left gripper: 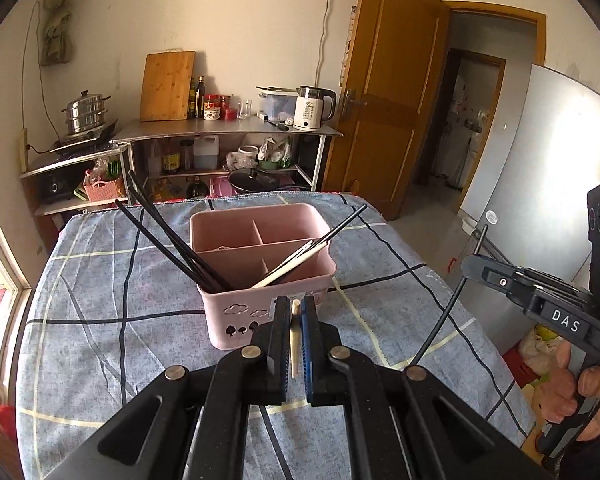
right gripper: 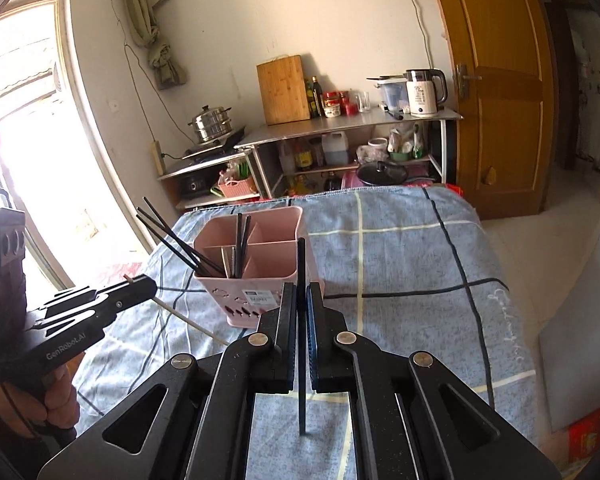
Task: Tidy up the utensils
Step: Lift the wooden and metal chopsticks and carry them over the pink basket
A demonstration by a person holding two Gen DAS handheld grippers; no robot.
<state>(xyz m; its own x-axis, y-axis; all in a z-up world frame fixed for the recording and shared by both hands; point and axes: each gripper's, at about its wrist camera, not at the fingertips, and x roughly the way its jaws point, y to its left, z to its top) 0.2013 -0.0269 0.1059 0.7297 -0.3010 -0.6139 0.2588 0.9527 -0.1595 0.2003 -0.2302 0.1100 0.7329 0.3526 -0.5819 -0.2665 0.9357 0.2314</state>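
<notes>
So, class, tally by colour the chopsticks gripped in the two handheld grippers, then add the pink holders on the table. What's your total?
Cream chopstick, in the left gripper fingers: 1
Black chopstick, in the right gripper fingers: 1
Pink plastic divided utensil holder: 1
Total: 3

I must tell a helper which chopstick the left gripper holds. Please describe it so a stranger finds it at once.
Start at the blue checked tablecloth and the pink plastic divided utensil caddy on it. In front of the caddy, the left gripper is shut on one cream-coloured chopstick. The right gripper grips a black chopstick instead.
</notes>
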